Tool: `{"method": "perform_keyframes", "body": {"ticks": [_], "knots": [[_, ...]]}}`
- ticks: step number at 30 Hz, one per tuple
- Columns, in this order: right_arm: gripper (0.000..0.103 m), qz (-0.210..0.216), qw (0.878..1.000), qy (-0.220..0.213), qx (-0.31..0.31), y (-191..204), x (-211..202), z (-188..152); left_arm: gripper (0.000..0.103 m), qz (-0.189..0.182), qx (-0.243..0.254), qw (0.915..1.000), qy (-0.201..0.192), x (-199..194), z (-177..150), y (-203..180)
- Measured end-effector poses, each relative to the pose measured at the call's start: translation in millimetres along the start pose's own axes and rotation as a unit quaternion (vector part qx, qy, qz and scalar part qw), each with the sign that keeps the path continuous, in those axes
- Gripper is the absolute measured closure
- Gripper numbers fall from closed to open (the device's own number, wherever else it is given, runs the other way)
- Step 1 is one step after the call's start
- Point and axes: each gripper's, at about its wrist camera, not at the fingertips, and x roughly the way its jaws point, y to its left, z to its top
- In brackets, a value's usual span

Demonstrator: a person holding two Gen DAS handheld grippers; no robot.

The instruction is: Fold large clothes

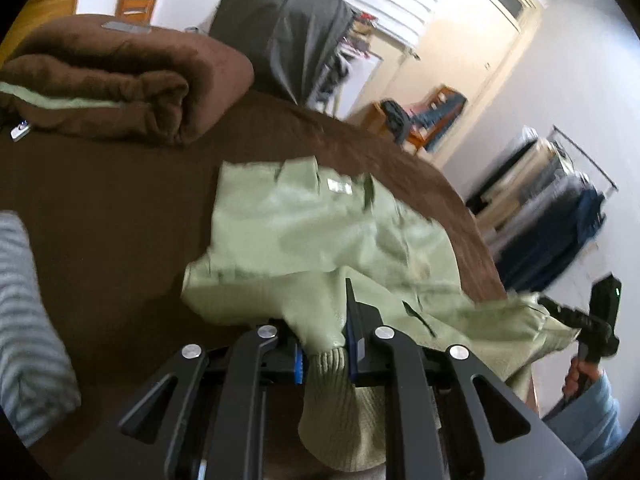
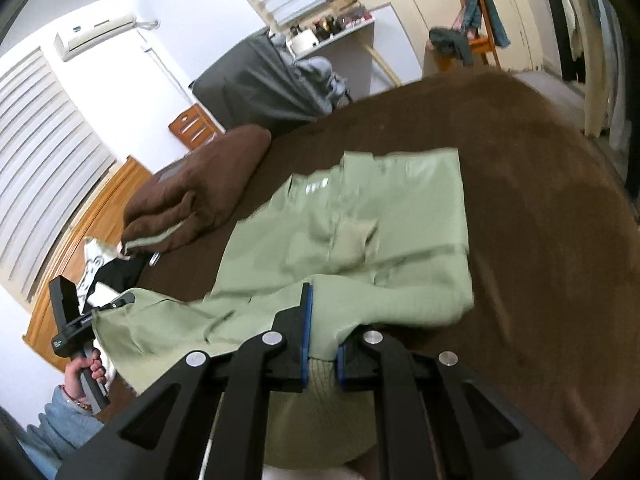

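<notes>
One pale green jacket [image 1: 304,232] of smooth fabric with ribbed knit hem lies partly spread on a bed covered by one dark brown fleece blanket [image 1: 120,200]. Its far portion rests flat on the bed; its near edge is raised off the surface at two points.

Two grippers are present. The left gripper [image 1: 326,344], black with blue pads, has its fingers pinching the ribbed hem [image 1: 328,368] of the jacket, the knit bunched between the pads. The right gripper [image 2: 320,344], of the same make, has its fingers pressed tightly on another section of ribbed hem [image 2: 320,376]. In the left wrist view the right gripper appears at the right edge, held by a hand [image 1: 580,376] with a light blue sleeve; in the right wrist view the left gripper appears at the left edge, held by the other hand [image 2: 86,372].

One folded brown quilt [image 1: 120,80] with a pale green trim lies at the far left of the bed, apart from the jacket. One striped grey cloth [image 1: 24,320] lies at the near left edge. Two clothing racks with hanging garments [image 1: 560,208] stand at the right wall. One wooden chair [image 2: 476,40] draped with clothes stands beyond the bed.
</notes>
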Motion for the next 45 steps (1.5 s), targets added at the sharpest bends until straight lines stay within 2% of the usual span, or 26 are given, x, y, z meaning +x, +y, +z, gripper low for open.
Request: {"method": "perform_keyframes", "body": {"ticks": [3, 9, 13, 17, 19, 22, 27, 31, 34, 35, 37, 38, 39, 40, 42, 43, 45], "knots": [[0.093, -0.003, 0.999, -0.042, 0.004, -2.1, 21.2, 34.0, 0.085, 0.003, -0.006, 0.9997, -0.024, 14.1, 25.7, -3.8], [0.093, -0.015, 0.998, -0.059, 0.015, -14.8, 81.4, 99.3, 0.085, 0.018, 0.008, 0.9992, -0.036, 69.5, 86.2, -5.1], [0.093, -0.031, 0.998, -0.045, 0.009, -24.9, 128.8, 139.1, 0.085, 0.037, 0.022, 0.9989, -0.019, 124.0, 123.0, 1.7], [0.092, -0.059, 0.998, -0.022, -0.001, -37.5, 187.9, 168.4, 0.085, 0.062, 0.025, 0.9976, 0.021, 191.0, 150.5, 20.6], [0.092, -0.079, 0.997, -0.01, 0.009, -51.9, 217.8, 177.3, 0.085, 0.078, 0.024, 0.996, 0.038, 219.0, 156.2, 33.9], [0.092, -0.091, 0.995, 0.027, 0.026, -79.5, 259.5, 184.6, 0.084, 0.082, 0.004, 0.9939, 0.074, 255.9, 154.7, 59.0], [0.091, -0.116, 0.99, 0.083, 0.019, -103.9, 310.3, 175.6, 0.083, 0.097, 0.013, 0.9875, 0.123, 310.0, 139.2, 82.0], [0.091, -0.121, 0.987, 0.1, 0.022, -118.0, 329.2, 167.6, 0.082, 0.096, 0.03, 0.9852, 0.139, 327.8, 132.8, 90.0], [0.087, -0.116, 0.988, 0.095, 0.019, -116.0, 330.6, 164.9, 0.082, 0.092, 0.039, 0.9852, 0.139, 326.2, 132.9, 88.6], [0.084, -0.115, 0.989, 0.094, 0.021, -115.9, 331.3, 165.2, 0.079, 0.09, 0.039, 0.9854, 0.139, 324.7, 133.4, 88.7], [0.069, -0.104, 0.99, 0.091, 0.025, -114.0, 328.0, 164.7, 0.077, 0.081, 0.03, 0.9863, 0.14, 321.8, 136.1, 91.9], [0.047, -0.1, 0.991, 0.089, 0.027, -111.1, 325.5, 165.0, 0.076, 0.075, 0.023, 0.9868, 0.141, 320.3, 138.0, 92.4], [0.017, -0.104, 0.991, 0.086, 0.024, -106.9, 320.7, 165.5, 0.075, 0.069, 0.015, 0.9874, 0.141, 314.1, 140.5, 92.9], [0.007, -0.115, 0.99, 0.075, 0.018, -99.6, 313.1, 166.5, 0.072, 0.064, 0.011, 0.988, 0.14, 313.2, 142.1, 91.4], [0.005, -0.104, 0.993, 0.052, 0.019, -89.5, 294.7, 166.6, 0.068, 0.051, 0.009, 0.9897, 0.134, 299.0, 145.8, 85.3], [0.005, -0.098, 0.994, 0.048, 0.02, -83.4, 284.2, 166.1, 0.062, 0.047, 0.013, 0.9903, 0.13, 294.4, 146.8, 81.6], [0.005, -0.101, 0.994, 0.039, 0.007, -71.4, 267.3, 163.7, 0.039, 0.056, 0.035, 0.9922, 0.105, 272.4, 148.4, 68.6]]}}
